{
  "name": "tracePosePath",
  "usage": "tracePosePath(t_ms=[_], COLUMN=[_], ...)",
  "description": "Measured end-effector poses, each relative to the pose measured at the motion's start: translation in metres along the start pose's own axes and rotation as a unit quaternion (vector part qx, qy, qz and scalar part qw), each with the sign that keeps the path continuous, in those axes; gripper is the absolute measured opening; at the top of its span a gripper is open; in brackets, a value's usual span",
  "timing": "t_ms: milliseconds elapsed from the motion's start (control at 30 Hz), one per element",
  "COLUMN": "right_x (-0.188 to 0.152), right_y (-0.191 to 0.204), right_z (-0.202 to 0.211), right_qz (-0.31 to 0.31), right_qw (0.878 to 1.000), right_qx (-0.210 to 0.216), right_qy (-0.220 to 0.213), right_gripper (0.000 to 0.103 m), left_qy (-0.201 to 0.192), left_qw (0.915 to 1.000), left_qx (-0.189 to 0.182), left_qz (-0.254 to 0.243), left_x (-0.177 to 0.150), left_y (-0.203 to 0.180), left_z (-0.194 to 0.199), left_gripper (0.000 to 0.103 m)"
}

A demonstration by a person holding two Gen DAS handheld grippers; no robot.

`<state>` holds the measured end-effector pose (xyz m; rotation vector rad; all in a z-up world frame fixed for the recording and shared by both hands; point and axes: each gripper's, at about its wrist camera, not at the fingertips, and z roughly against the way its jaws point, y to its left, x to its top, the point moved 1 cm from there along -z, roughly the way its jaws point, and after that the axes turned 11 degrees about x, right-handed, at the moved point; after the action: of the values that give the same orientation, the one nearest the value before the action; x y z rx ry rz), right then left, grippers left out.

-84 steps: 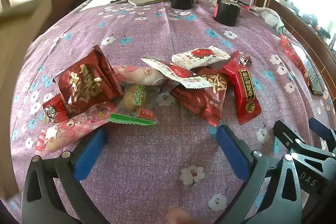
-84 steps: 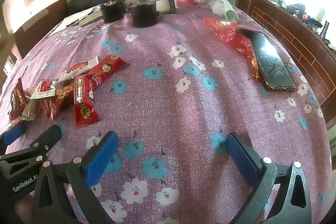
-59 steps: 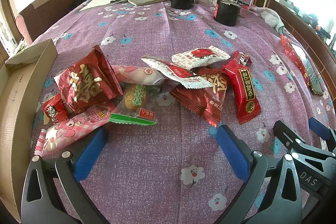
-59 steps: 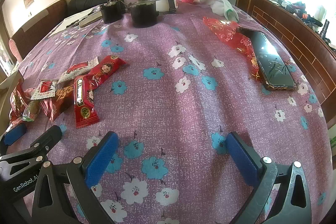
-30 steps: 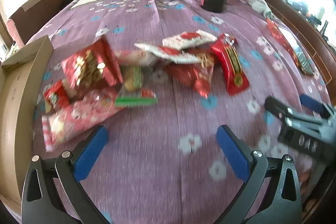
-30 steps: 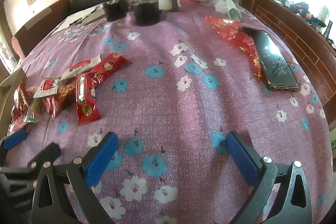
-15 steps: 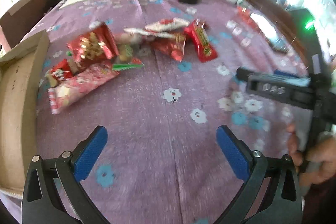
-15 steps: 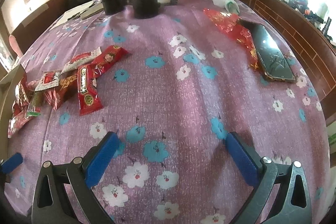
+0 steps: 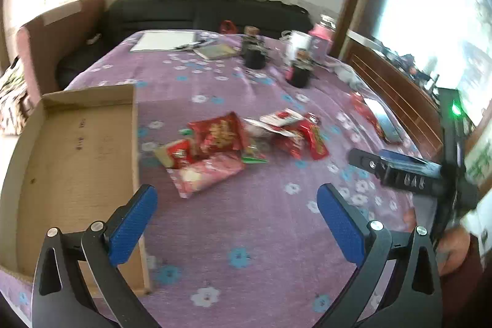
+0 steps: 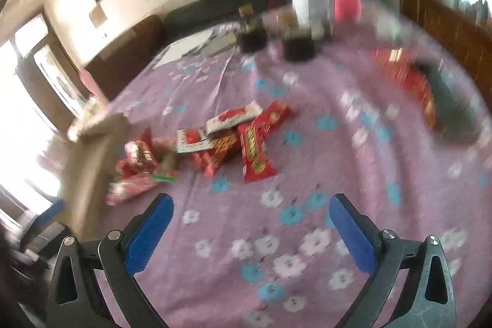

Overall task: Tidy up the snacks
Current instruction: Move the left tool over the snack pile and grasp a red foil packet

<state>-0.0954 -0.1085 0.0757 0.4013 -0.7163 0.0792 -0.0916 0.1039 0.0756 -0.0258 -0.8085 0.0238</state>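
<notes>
1. The snacks point(image 9: 246, 143) lie heaped mid-desk on the purple flowered cloth point(image 9: 246, 223), just right of the cardboard box point(image 9: 73, 162).
2. The left tool point(image 9: 236, 223) hangs released and empty, well short of the heap.
3. The right tool point(image 10: 250, 228), jaws spread and empty, hovers near the heap's front, with the red bar point(image 10: 255, 156) closest.

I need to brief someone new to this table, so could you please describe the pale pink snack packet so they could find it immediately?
Start at the open brown cardboard box on the left of the purple flowered tablecloth, then look just right of it to the pile of snack packets. The pale pink snack packet lies at the pile's near edge, closest to the left gripper; its neighbours are darker red, and it alone is light pink.
</notes>
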Motion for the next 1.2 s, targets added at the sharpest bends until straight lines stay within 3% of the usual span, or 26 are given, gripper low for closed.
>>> tracePosePath(t_ms=[67,200,400,467,533,600,633,700,767,900,1000,1133,1200], right_x=[-0.001,0.004,0.009,0.014,0.022,0.033,0.038,0.049,0.051,0.041,0.036,0.032,0.028], right_y=[0.016,0.036,0.054,0.055,0.059,0.057,0.054,0.047,0.035,0.031,0.034,0.023,0.006], right_z=[0.005,0.009,-0.003,0.008,0.025,0.037,0.034,0.01,-0.016,-0.042,-0.062,-0.073,-0.076], right_qz=[0.031,0.056,0.084,0.08,0.078,0.066,0.057,0.038,0.008,-0.018,-0.021,-0.005,-0.032], right_qw=[0.999,0.997,0.995,0.994,0.988,0.985,0.987,0.994,0.997,0.996,0.995,0.999,0.997], right_qx=[-0.018,-0.014,-0.023,-0.023,-0.034,0.007,0.031,0.067,0.07,0.088,0.1,0.05,0.066], right_qy=[-0.023,-0.057,-0.05,-0.074,-0.125,-0.161,-0.149,-0.083,-0.035,-0.01,0.013,-0.014,-0.025], right_gripper=[0.101,0.101,0.096,0.095,0.098,0.103,0.103,0.103,0.097,0.091,0.076,0.073,0.068], left_qy=[0.002,0.019,0.034,0.037,0.036,0.023,0.015,0.011,0.011,0.03,0.048,0.064,0.063], left_qw=[1.0,0.9996,0.9988,0.9985,0.9985,0.9986,0.9985,0.9979,0.9972,0.9969,0.9966,0.9967,0.9969], left_qx=[0.005,0.018,0.032,0.036,0.035,0.032,0.029,0.03,0.029,0.02,0.012,-0.014,-0.023], left_qz=[0.008,0.012,0.013,0.017,0.02,0.034,0.043,0.056,0.067,0.069,0.066,0.048,0.041], left_x=[-0.001,-0.006,-0.007,-0.006,0.0,0.01,0.017,0.028,0.034,0.038,0.043,0.056,0.063], left_y=[0.009,0.02,0.027,0.031,0.037,0.046,0.053,0.065,0.074,0.08,0.075,0.057,0.051], left_z=[-0.002,-0.007,-0.011,-0.013,-0.013,-0.007,-0.004,-0.001,-0.001,-0.015,-0.032,-0.049,-0.057], left_gripper=[0.103,0.103,0.103,0.103,0.103,0.103,0.103,0.103,0.103,0.103,0.103,0.103,0.103])
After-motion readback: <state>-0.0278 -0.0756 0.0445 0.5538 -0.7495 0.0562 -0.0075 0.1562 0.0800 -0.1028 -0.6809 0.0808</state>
